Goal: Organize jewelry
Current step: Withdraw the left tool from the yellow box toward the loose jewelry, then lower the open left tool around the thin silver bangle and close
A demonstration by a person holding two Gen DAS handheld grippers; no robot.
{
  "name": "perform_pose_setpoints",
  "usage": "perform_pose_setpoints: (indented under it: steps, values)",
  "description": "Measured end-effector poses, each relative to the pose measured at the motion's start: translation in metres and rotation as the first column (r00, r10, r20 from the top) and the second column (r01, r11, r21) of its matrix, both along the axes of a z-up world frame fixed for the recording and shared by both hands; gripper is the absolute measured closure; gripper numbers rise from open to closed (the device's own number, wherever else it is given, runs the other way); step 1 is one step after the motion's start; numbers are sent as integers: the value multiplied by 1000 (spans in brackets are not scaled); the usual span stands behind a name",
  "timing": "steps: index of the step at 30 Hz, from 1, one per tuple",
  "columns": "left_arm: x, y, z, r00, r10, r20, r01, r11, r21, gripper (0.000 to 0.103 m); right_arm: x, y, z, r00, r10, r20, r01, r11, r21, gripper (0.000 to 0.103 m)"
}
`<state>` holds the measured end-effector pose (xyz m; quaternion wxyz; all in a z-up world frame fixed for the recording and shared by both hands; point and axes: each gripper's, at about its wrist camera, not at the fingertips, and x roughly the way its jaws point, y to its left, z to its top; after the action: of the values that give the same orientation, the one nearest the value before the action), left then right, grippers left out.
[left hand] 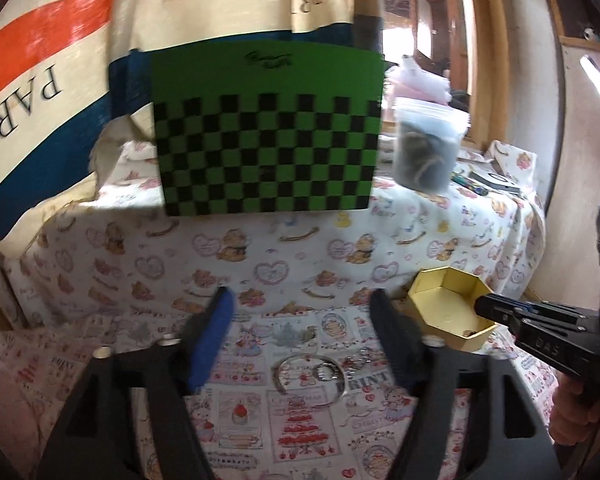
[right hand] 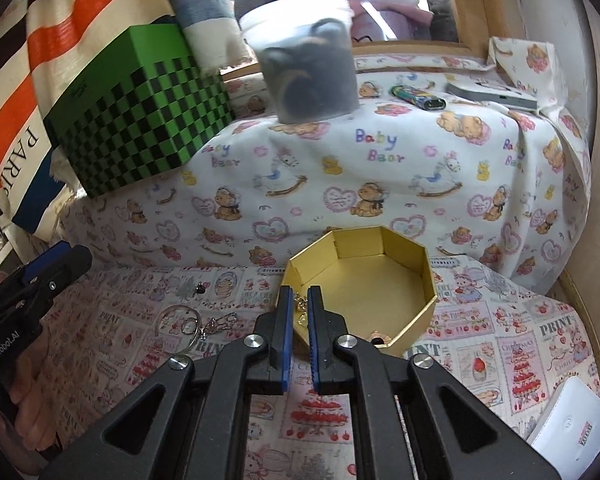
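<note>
One gold hexagon box (right hand: pixel 364 280), two grippers. The right gripper (right hand: pixel 300 300) is pinched nearly closed on a gold chain (right hand: pixel 302 308) at the box's near-left rim (bangle (left hand: pixel 312 376) lies between the wide-open, empty left gripper (left hand: pixel 304 312)).

Gold hexagonal box (right hand: pixel 374 280) open; bangle (right hand: pixel 179 326) on cloth.
</note>
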<state>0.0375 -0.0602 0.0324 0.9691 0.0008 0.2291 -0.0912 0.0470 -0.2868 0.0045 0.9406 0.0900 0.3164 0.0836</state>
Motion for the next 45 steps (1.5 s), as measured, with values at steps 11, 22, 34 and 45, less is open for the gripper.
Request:
perform_pose_setpoints:
  steps: [11,22,34,45]
  values:
    - [13,10,-24,998,61,-20,-60,997,56,10,-4,5,-1,998,-38,45,40,998,-51,47]
    - [19,17,-30,996,78,-36,-78,997,26,9,-4,9,-3,998,-40,50,43,996,-73,38]
    - [37,22,-43,991,80,-108,-82,996,-21,9,-2,2,-6,992,-111,59,115,992,-61,18]
    - [50,8,-61,975,-16,-222,5,999,-52,9,1,-6,-8,985,-166,50,169,984,-63,18]
